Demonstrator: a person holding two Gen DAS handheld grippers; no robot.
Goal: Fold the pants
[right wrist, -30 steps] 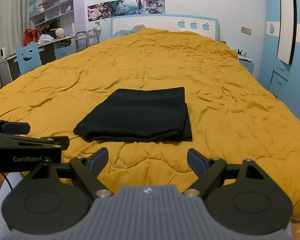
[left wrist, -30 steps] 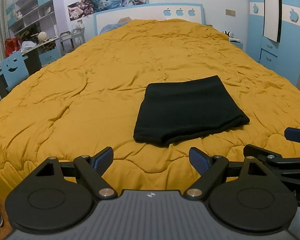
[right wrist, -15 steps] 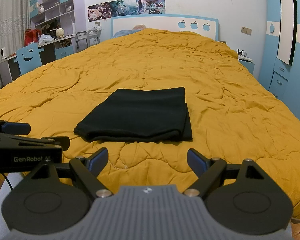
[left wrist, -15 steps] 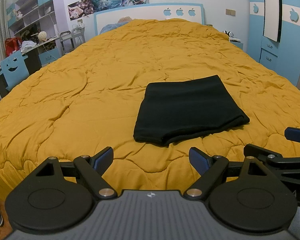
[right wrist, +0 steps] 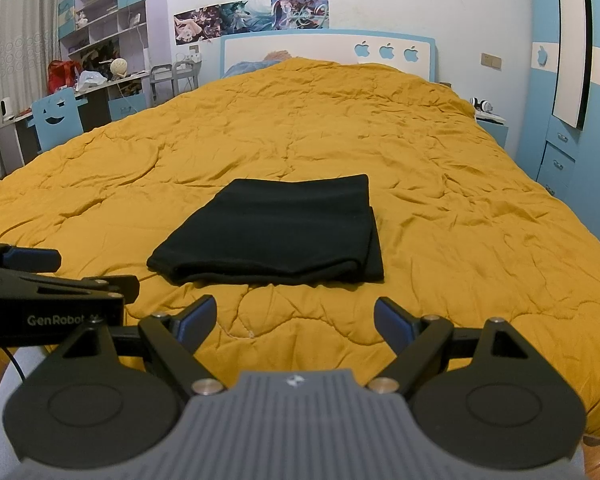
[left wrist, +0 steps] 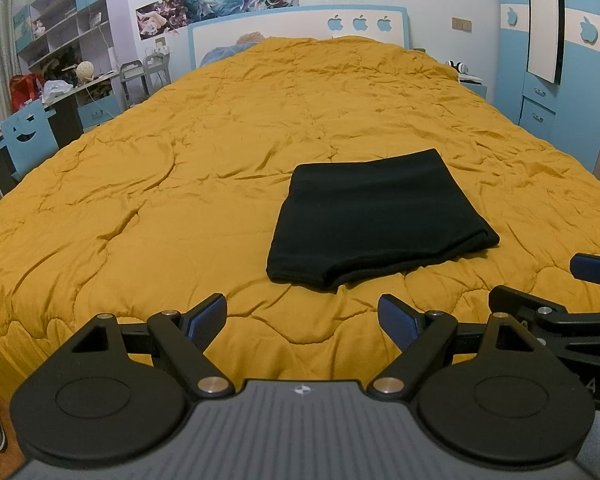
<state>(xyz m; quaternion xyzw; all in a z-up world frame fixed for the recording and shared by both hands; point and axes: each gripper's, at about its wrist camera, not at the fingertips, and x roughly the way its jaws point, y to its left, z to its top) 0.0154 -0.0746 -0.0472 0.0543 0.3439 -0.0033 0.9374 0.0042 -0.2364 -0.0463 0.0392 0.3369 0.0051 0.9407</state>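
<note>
Black pants (left wrist: 376, 216) lie folded in a neat rectangle on the yellow quilt (left wrist: 180, 184) of the bed, also in the right wrist view (right wrist: 276, 232). My left gripper (left wrist: 302, 316) is open and empty, held back near the foot edge of the bed, short of the pants. My right gripper (right wrist: 294, 318) is open and empty, also short of the pants. Each gripper shows at the edge of the other's view: the right one (left wrist: 580, 280) and the left one (right wrist: 32, 268).
A headboard (right wrist: 328, 52) stands at the far end. A desk with a blue chair (right wrist: 56, 120) and shelves are on the left. A blue wardrobe (left wrist: 560, 60) and a nightstand (right wrist: 490, 124) are on the right.
</note>
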